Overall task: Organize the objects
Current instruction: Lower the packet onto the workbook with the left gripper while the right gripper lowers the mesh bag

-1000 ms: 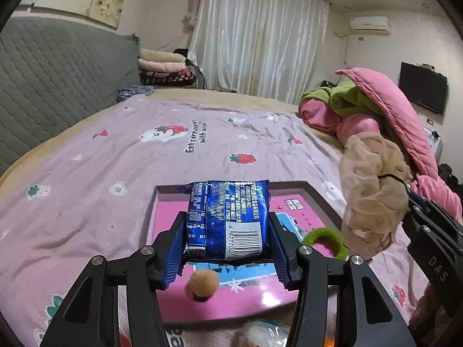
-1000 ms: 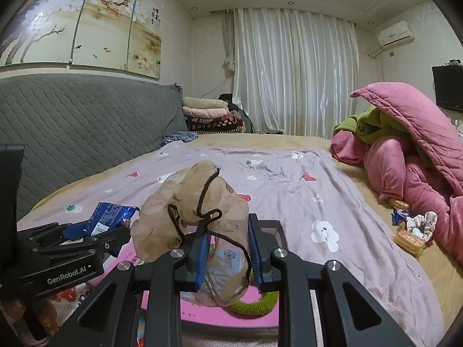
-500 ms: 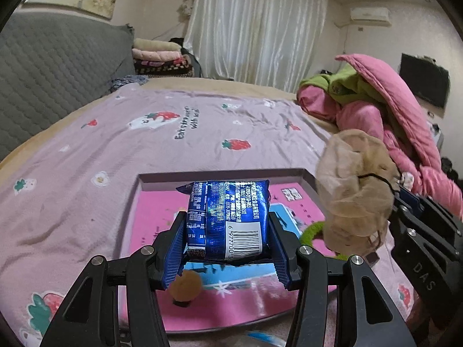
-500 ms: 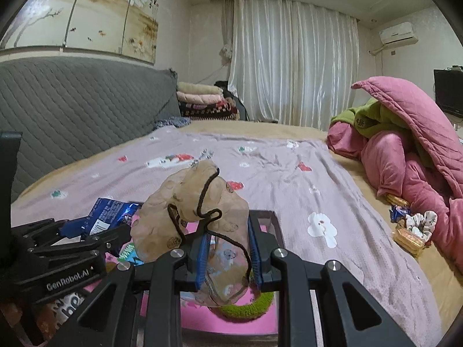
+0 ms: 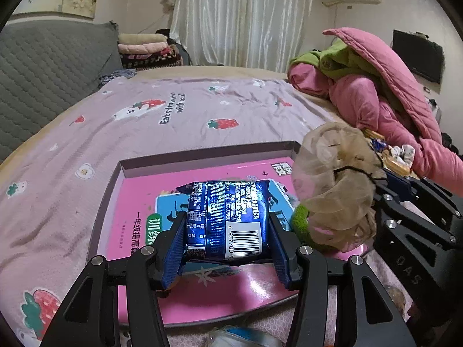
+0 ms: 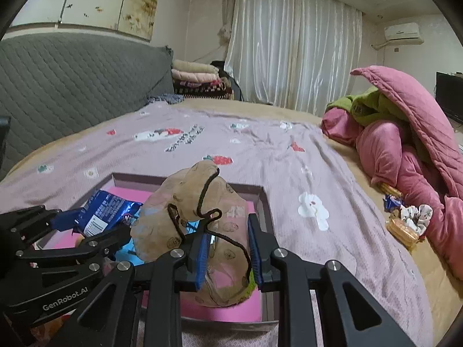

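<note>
Blue snack packet (image 5: 228, 219) clamped between the pads of the left gripper (image 5: 228, 240), held upright above the pink tray (image 5: 136, 190), barcode side toward the camera. Sheer beige drawstring pouch (image 6: 191, 222) pinched in the right gripper (image 6: 228, 248), jaws narrow on the fabric, black cord looping over the top; most of the pouch bulges free above the fingers.

Change over the last second: both tools have come lower and further over the tray. In the left view the tray's far rim has risen well up the picture and the tray now fills the space under the packet; the small tan ball seen below the packet earlier is now nearly hidden behind the left finger. Neither grip has altered. Reads as the approach to setting both items down in the tray; release not yet begun.

Green hair tie (image 5: 301, 222) lies in the tray, just under the pouch. Tray sits on a lilac bedsheet (image 5: 86, 150) with strawberry print.

Writing: barcode digits "6 97770" legible on the packet, rest cut off. Sheet prints "Eat str… with …", partly creased. Tray lining carries Chinese characters, too skewed to read reliably. Gripper bodies marked "GenRobot.AI" and "DAS".

Pink quilt (image 6: 405, 150) heaped at the bed's right; more snacks (image 6: 405, 225) beside it.
</note>
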The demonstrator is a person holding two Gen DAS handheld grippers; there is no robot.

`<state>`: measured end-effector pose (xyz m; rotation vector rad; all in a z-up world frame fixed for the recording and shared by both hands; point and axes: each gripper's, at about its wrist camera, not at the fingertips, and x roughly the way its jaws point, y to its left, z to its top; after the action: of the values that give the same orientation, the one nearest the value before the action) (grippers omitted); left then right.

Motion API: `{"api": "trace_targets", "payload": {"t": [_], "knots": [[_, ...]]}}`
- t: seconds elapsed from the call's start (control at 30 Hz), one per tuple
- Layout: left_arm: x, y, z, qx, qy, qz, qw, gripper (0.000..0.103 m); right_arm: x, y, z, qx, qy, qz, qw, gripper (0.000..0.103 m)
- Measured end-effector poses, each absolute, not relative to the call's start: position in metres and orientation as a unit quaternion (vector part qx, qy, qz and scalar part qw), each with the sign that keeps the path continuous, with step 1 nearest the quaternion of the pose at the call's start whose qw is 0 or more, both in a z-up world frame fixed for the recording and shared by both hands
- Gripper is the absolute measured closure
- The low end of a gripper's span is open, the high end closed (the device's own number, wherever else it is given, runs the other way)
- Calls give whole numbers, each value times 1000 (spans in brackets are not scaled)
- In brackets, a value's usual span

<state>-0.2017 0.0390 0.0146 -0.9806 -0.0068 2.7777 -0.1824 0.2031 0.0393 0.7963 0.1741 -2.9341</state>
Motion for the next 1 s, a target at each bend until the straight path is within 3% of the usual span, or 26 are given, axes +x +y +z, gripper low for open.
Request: {"api": "trace_targets", "payload": {"t": [1.0], "knots": [[-204,56,-6,-375,44,920,105,49,-194,196,11,334,112,-936,25,78]]}}
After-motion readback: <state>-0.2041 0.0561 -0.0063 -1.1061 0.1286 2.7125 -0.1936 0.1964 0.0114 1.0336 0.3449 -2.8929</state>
